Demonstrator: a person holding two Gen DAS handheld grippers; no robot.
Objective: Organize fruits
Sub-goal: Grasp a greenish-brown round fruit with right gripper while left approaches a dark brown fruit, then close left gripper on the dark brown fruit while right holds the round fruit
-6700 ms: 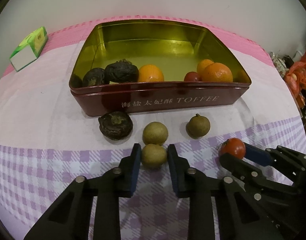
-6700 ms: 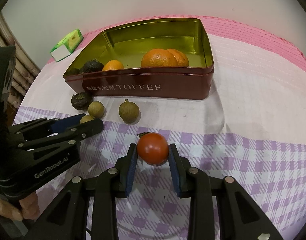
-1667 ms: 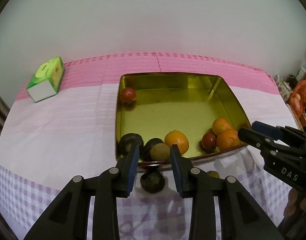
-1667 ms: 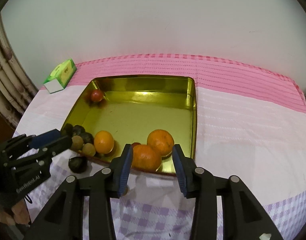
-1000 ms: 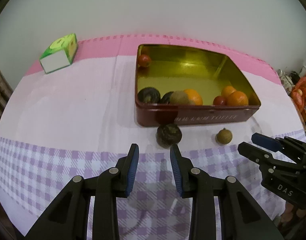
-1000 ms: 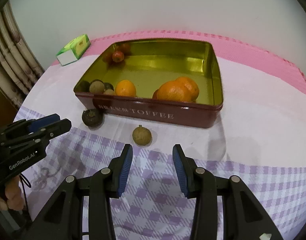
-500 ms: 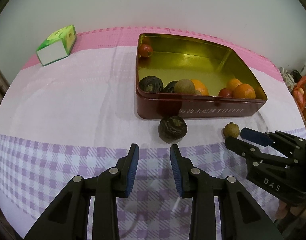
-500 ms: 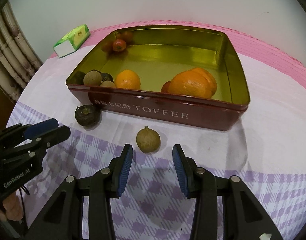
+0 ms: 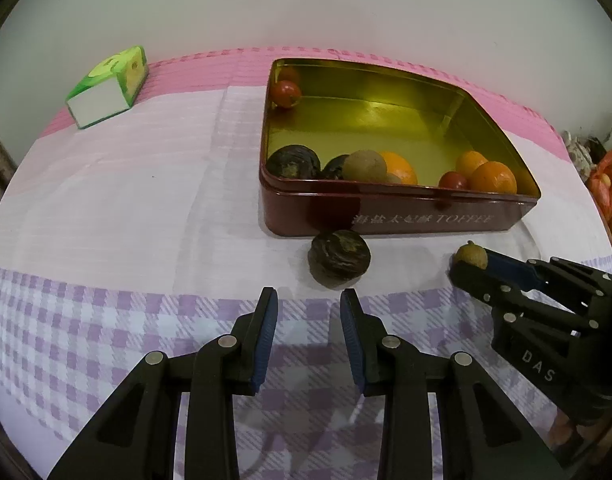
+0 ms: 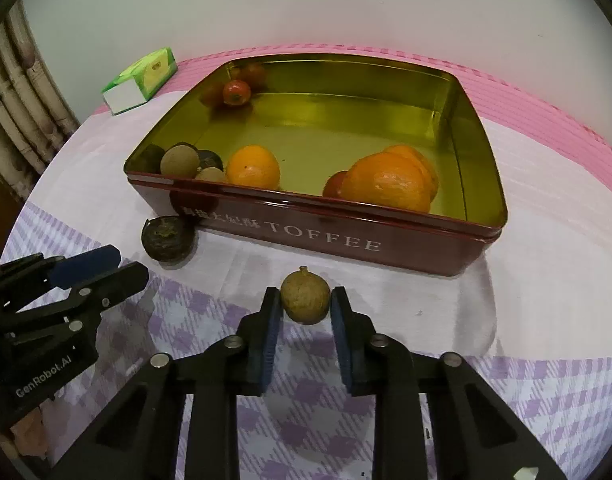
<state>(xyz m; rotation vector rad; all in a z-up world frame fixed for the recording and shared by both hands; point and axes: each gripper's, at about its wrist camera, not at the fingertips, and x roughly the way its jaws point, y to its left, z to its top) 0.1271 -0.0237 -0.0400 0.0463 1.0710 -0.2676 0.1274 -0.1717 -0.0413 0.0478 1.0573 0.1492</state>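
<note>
Fingers (image 10: 271, 322) of the right gripper (image 10: 305, 312) are closed on a small round tan-brown fruit (image 10: 305, 298); the left gripper (image 9: 307, 320) is held narrowly apart, empty, near a dark wrinkled round fruit (image 9: 339, 258).

A home setting is suggested: the bench (image 9: 106, 208) is covered with a pink and purple checked tablecloth (image 10: 546, 400), fruit is kept in a reused toffee tin (image 10: 326, 236), and a small green carton (image 9: 108, 87) is set near a plain wall.

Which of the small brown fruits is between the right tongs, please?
The brown fruit on the tablecloth before the tin, gripped by the right tongs; the others lie inside the tin.
</note>
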